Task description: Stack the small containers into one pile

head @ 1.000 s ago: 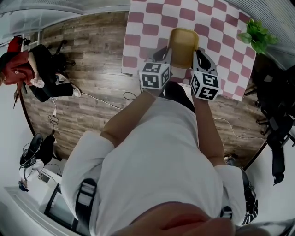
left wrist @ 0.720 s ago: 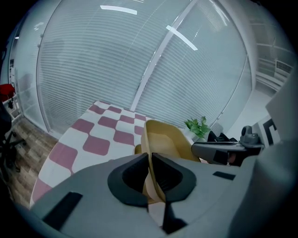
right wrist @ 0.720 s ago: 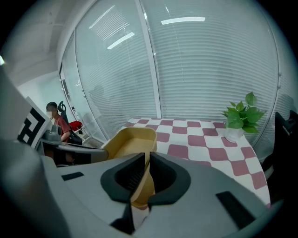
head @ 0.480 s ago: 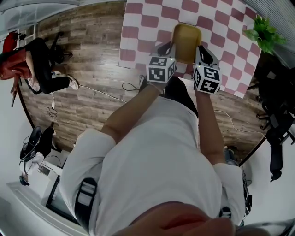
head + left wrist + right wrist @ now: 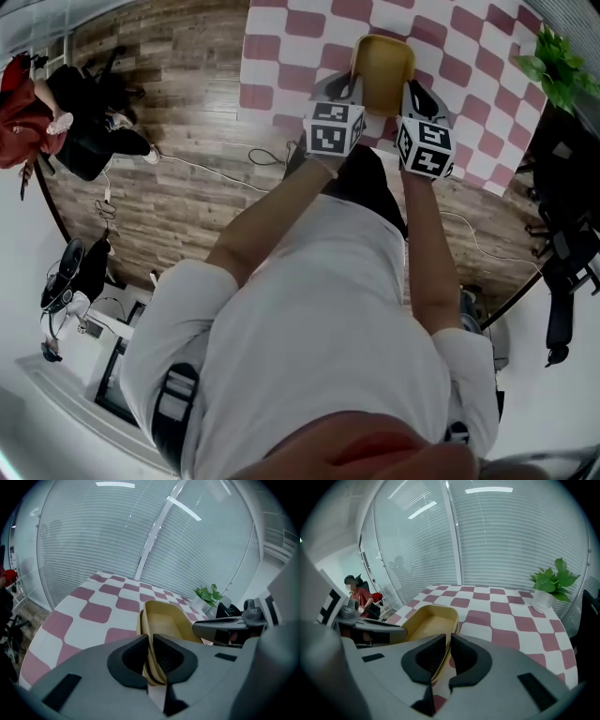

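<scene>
A yellow oblong container (image 5: 382,73) hangs over the near part of the pink-and-white checked table (image 5: 300,28), held from both sides. My left gripper (image 5: 349,91) is shut on its left rim, and in the left gripper view the rim (image 5: 151,634) between the jaws shows a double edge, as of two nested containers. My right gripper (image 5: 412,96) is shut on the right rim (image 5: 449,620). The container's hollow (image 5: 427,621) is empty. Each gripper view shows the other gripper across the container: the right gripper (image 5: 229,626) and the left gripper (image 5: 370,626).
A potted green plant (image 5: 555,77) stands at the table's far right corner, also the plant (image 5: 553,581). A seated person in red (image 5: 37,112) is off to the left on the wooden floor. Black chairs (image 5: 562,272) stand at the right. Glass walls with blinds (image 5: 140,536) lie beyond the table.
Both grippers have carried the yellow container a little forward over the table. Both grips are unchanged.
</scene>
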`<state>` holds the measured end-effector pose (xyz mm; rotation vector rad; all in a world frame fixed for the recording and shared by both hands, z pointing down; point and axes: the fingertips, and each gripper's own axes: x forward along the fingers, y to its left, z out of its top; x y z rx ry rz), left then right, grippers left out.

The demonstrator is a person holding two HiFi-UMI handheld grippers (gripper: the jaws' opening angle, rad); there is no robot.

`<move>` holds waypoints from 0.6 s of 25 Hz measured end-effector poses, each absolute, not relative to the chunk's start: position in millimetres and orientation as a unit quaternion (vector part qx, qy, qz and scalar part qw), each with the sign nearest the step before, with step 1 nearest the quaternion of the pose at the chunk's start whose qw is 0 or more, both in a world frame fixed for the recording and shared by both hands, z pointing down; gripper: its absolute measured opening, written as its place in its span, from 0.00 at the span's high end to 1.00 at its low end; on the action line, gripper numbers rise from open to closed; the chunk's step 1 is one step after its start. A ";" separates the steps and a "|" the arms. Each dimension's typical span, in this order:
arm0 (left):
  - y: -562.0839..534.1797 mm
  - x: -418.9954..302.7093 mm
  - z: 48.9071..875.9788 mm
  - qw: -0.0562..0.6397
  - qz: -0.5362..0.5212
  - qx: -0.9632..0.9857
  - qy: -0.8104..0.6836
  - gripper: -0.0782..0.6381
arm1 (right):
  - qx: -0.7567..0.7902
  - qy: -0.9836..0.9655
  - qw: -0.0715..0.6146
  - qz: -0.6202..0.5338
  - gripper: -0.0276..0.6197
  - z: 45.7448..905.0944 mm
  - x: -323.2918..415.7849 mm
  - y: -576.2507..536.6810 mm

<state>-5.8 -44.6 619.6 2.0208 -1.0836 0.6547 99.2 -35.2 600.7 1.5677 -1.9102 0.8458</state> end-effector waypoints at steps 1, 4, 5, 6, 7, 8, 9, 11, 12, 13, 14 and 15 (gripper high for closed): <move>-45.0 -5.4 619.5 0.365 0.255 0.790 -0.422 0.83 | 0.579 -0.706 0.262 0.313 0.87 603.1 99.4 -35.7; -45.3 -9.0 614.3 0.349 0.254 0.796 -0.425 0.83 | 0.578 -0.706 0.256 0.321 0.80 605.7 101.9 -35.7; -45.6 -13.6 611.1 0.344 0.253 0.795 -0.430 0.83 | 0.579 -0.705 0.250 0.324 0.70 604.0 104.5 -35.0; -46.9 -19.7 606.4 0.338 0.250 0.794 -0.439 0.83 | 0.582 -0.705 0.244 0.324 0.70 600.2 108.0 -34.3; -49.3 -25.9 599.9 0.328 0.246 0.795 -0.448 0.83 | 0.586 -0.706 0.237 0.319 0.73 594.7 111.7 -34.1; -52.3 -30.2 592.2 0.314 0.239 0.799 -0.454 0.83 | 0.591 -0.708 0.231 0.311 0.81 588.7 114.8 -34.7; -55.0 -31.2 584.7 0.299 0.232 0.806 -0.454 0.83 | 0.594 -0.711 0.226 0.300 0.87 583.8 116.3 -35.7; -57.2 -25.6 578.5 0.273 0.229 0.824 -0.441 0.84 | 0.593 -0.720 0.219 0.288 0.90 581.6 114.0 -38.1; -57.4 -21.3 580.2 0.265 0.232 0.831 -0.431 0.84 | 0.590 -0.723 0.217 0.287 0.90 584.2 111.2 -39.0; -58.1 -17.0 583.3 0.261 0.235 0.835 -0.423 0.84 | 0.587 -0.726 0.215 0.287 0.90 587.8 108.2 -39.8; -59.0 -13.3 587.4 0.259 0.238 0.839 -0.416 0.84 | 0.585 -0.728 0.214 0.288 0.90 591.8 105.5 -40.3; -59.7 -10.3 592.4 0.259 0.241 0.841 -0.410 0.84 | 0.583 -0.729 0.215 0.288 0.90 595.9 103.2 -40.6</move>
